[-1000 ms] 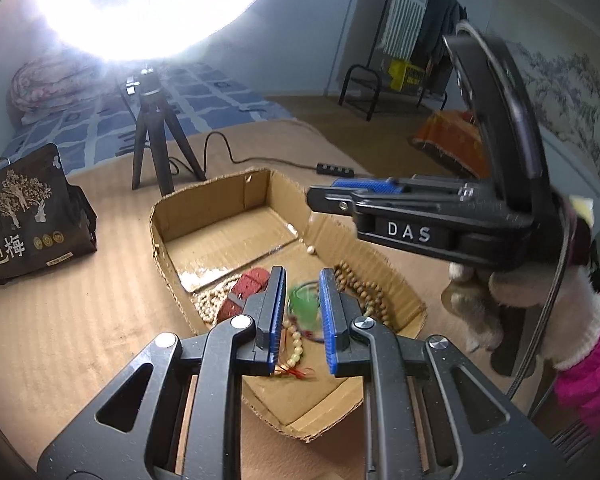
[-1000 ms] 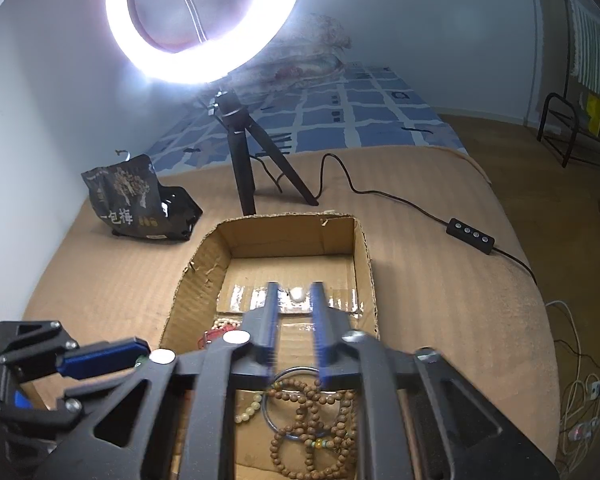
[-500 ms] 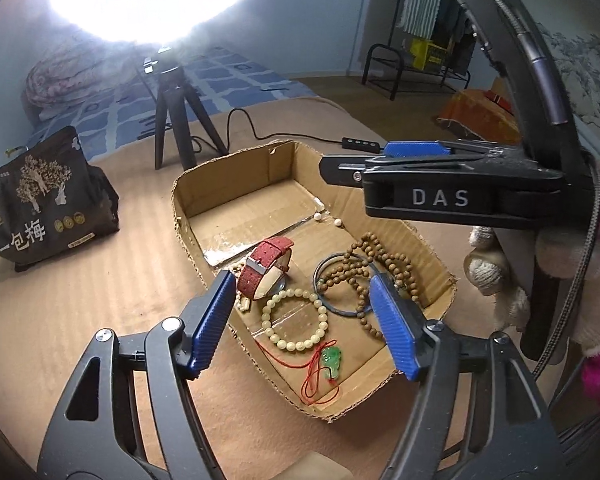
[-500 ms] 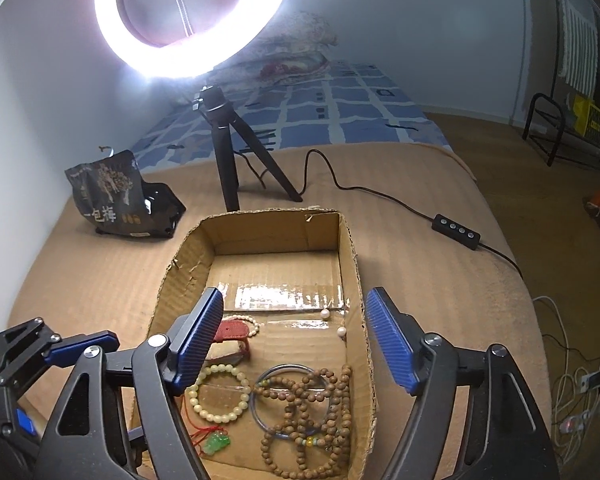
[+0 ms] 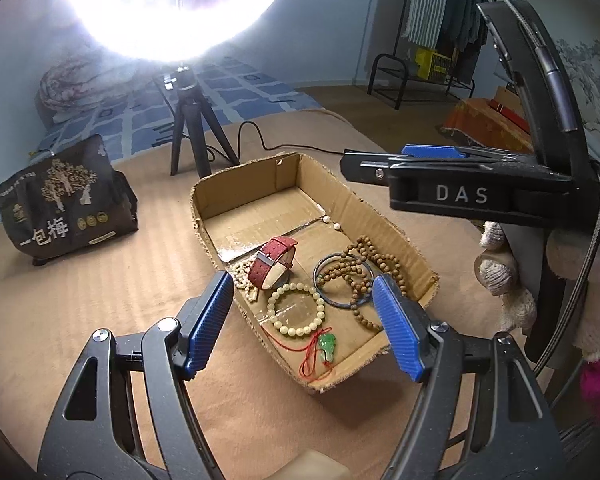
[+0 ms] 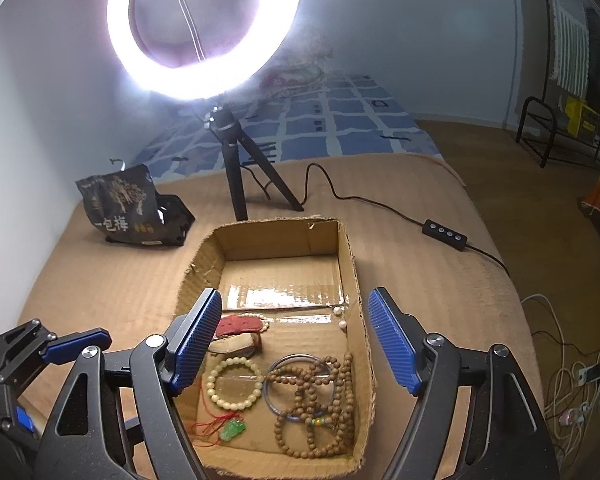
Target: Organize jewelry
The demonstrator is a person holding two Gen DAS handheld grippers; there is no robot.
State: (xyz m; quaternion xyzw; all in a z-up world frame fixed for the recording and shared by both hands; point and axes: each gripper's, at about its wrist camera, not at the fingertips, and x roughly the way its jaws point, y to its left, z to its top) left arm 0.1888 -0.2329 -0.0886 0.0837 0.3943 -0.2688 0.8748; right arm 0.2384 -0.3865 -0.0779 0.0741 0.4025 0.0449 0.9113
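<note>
A shallow cardboard box (image 5: 384, 224) (image 6: 356, 280) on the tan bed cover holds the jewelry: a red-strap watch (image 5: 272, 264) (image 6: 236, 326), a cream bead bracelet (image 5: 296, 314) (image 6: 234, 380), a green pendant on red cord (image 5: 326, 346) (image 6: 232, 430), a blue bangle (image 5: 332, 300) (image 6: 276, 404) and brown wooden beads (image 5: 374, 264) (image 6: 320, 412). Two loose pearls (image 6: 339, 317) lie by the right wall. My left gripper (image 5: 304, 320) is open and empty above the box's near end. My right gripper (image 6: 296, 340) is open and empty over the box; its body shows in the left wrist view (image 5: 460, 194).
A ring light on a black tripod (image 6: 240, 160) (image 5: 188, 128) stands behind the box, its cable and inline switch (image 6: 444, 234) trailing right. A black snack bag (image 5: 60, 196) (image 6: 128, 208) sits at the left. A clothes rack (image 5: 420, 72) stands across the room.
Both grippers went from shut to wide open. The green pendant that was between my left fingers now lies in the box. Both grippers drew back and up from the box.
</note>
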